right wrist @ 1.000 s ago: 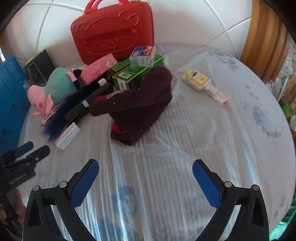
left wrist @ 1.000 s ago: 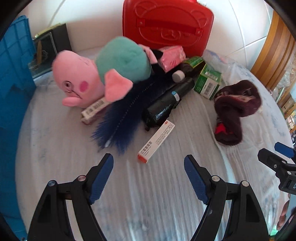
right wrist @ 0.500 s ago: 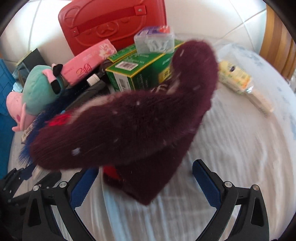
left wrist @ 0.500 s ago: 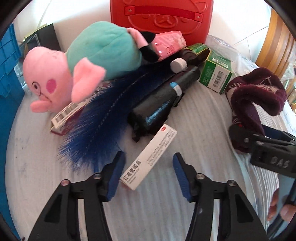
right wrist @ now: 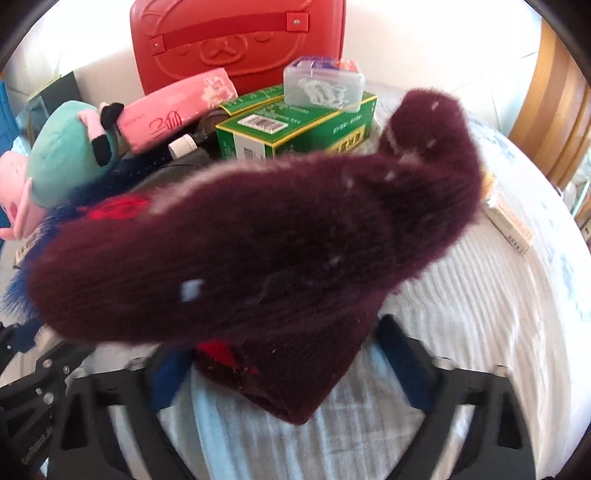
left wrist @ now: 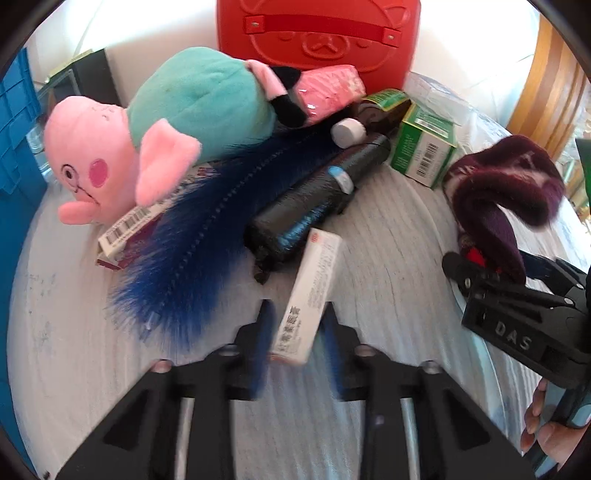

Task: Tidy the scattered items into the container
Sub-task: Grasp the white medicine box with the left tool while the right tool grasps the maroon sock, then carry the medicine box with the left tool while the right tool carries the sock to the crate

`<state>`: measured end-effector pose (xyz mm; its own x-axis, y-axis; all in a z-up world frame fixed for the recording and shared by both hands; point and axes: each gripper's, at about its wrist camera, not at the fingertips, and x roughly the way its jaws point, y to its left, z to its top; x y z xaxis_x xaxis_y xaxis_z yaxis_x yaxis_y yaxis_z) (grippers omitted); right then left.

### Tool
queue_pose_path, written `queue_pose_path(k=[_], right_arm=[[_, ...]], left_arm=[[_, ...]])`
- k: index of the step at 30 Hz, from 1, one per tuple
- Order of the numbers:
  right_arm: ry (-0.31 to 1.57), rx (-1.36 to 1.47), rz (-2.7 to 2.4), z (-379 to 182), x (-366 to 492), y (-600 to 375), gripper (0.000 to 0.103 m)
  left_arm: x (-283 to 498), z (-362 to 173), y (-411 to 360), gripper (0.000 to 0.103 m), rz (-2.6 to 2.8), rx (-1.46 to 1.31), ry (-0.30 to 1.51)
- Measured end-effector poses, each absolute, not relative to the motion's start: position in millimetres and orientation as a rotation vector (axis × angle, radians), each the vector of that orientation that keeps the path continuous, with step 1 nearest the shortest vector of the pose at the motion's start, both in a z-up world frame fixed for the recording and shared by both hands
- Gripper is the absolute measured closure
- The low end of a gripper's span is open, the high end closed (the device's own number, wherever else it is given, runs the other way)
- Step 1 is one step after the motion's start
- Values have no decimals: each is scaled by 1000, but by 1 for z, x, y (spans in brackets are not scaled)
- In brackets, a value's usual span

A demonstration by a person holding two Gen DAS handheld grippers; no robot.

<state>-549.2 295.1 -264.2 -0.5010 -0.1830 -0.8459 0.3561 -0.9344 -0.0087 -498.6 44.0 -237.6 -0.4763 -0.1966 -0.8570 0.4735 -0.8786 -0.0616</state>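
Left wrist view: the left gripper has its 2 blue-padded fingers drawn narrow around the near end of a white medicine box, which lies on the striped cloth and runs away from the fingers toward a black folded umbrella. Whether the pads actually touch the box is blurred. Ahead and to the left of this gripper lies a blue furry tail, and beyond it a pink pig plush in a teal dress rests on a barcoded box. Far ahead stands a red case; a blue crate is at the far left edge. To the right, the right gripper reaches into a maroon knitted garment.

Right wrist view: the right gripper has its fingers moderately apart, 1 on each side of the lower edge of the maroon knitted garment. Contact cannot be told, since the wool hides the fingertips. Beyond the garment sit green boxes with a clear plastic case on top, and a pink packet to their left.
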Motion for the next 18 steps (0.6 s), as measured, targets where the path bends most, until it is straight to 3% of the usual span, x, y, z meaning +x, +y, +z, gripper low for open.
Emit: queue_pose_path(k=[3,5,11,18], right_arm=[[299,1340,-2473,-259,-540,292,67],[262,1336,-2467,-254,-535,297,72],[128,1257,-2461,-218,-502,318,74],[105,1133,-2494,-151,-457,323,74]], left_arm=[[-495,-235,48,86,-2376,1333,410],[-489,-230,52,86,-2381,1319,395],[-469,-193,59,86,-2417,1258,391],[-431,-106,67,86,-2506,1112,363]])
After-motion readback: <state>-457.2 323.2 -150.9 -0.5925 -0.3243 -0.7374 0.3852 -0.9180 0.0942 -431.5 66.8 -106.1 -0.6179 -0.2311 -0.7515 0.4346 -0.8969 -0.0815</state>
